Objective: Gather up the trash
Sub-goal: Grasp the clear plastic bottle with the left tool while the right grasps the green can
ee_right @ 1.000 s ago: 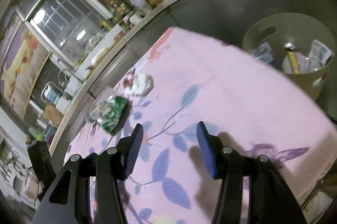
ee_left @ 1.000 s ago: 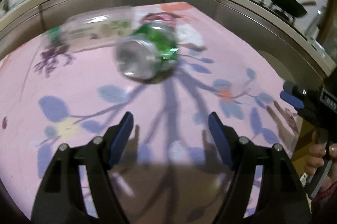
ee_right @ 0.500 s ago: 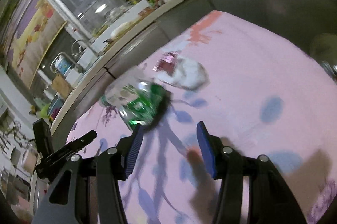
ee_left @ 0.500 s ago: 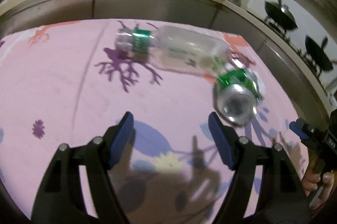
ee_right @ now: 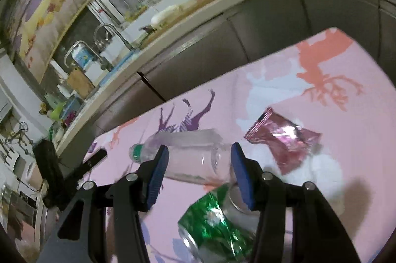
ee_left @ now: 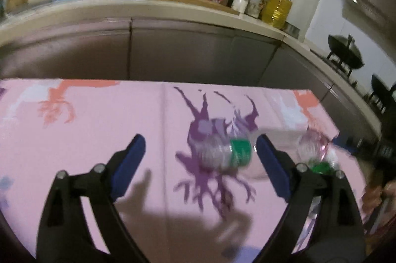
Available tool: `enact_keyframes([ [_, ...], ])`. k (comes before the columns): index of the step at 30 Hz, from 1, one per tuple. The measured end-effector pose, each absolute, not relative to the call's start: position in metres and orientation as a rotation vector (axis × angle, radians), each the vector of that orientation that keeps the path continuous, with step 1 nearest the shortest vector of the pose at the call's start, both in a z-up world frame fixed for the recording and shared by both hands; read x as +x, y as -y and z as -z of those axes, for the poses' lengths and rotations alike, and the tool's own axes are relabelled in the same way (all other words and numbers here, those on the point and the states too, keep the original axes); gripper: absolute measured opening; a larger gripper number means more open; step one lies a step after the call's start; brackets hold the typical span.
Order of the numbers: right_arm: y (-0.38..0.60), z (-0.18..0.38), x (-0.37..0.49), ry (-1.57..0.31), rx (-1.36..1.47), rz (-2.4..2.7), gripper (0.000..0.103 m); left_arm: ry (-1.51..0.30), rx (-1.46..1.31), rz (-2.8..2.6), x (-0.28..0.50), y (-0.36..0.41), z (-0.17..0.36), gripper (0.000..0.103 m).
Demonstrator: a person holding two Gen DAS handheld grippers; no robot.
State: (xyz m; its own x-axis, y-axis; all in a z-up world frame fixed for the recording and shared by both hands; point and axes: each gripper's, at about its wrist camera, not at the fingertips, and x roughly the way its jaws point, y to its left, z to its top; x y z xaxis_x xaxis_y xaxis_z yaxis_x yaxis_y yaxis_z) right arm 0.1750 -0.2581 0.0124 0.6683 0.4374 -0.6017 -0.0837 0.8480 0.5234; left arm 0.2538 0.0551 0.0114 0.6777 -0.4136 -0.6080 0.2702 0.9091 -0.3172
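A clear plastic bottle [ee_left: 222, 154] with a green band lies on its side on the pink flowered tablecloth [ee_left: 74, 139]. My left gripper [ee_left: 201, 164] hovers over it, its jaws opening; the bottle's neck end sits just inside the right pad, untouched. In the right wrist view the same bottle [ee_right: 193, 159] lies crosswise just beyond my right gripper [ee_right: 199, 176], which is open. A crushed green can [ee_right: 215, 226] lies under its fingers. A pink foil wrapper [ee_right: 282, 139] and a white tissue [ee_right: 321, 164] lie to the right.
Dark cabinet fronts [ee_left: 173, 52] run close behind the table's far edge. The counter above holds bottles and a yellow oil jug [ee_left: 277, 8]; woks [ee_left: 345, 57] stand at the right. A sink tap [ee_right: 104, 40] is at the left. A person's hand [ee_left: 378, 191] holds the right gripper.
Both grippers have swept left across the table. The bottle's neck now sits by the left gripper's right pad, and those jaws stand wider. The right gripper has come over the can and bottle.
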Motion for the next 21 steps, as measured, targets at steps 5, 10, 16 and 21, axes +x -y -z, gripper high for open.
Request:
enact_keyframes([
  [5, 0.247, 0.007, 0.193, -0.865, 0.526, -0.305, 0.05, -0.83, -0.353, 0.542, 0.308, -0.048, 0.012, 0.087],
  [10, 0.236, 0.012, 0.201, -0.914, 0.499, -0.312, 0.052, -0.924, -0.381, 0.698, 0.306, -0.028, 0.038, 0.07],
  [16, 0.231, 0.012, 0.211, -0.926, 0.505, -0.323, 0.052, -0.927, -0.32, 0.742, 0.245, -0.039, 0.039, 0.07],
  [21, 0.201, 0.007, 0.211, -0.959, 0.465, -0.437, 0.052, -0.937, -0.255, 0.698, 0.174, -0.05, 0.046, 0.074],
])
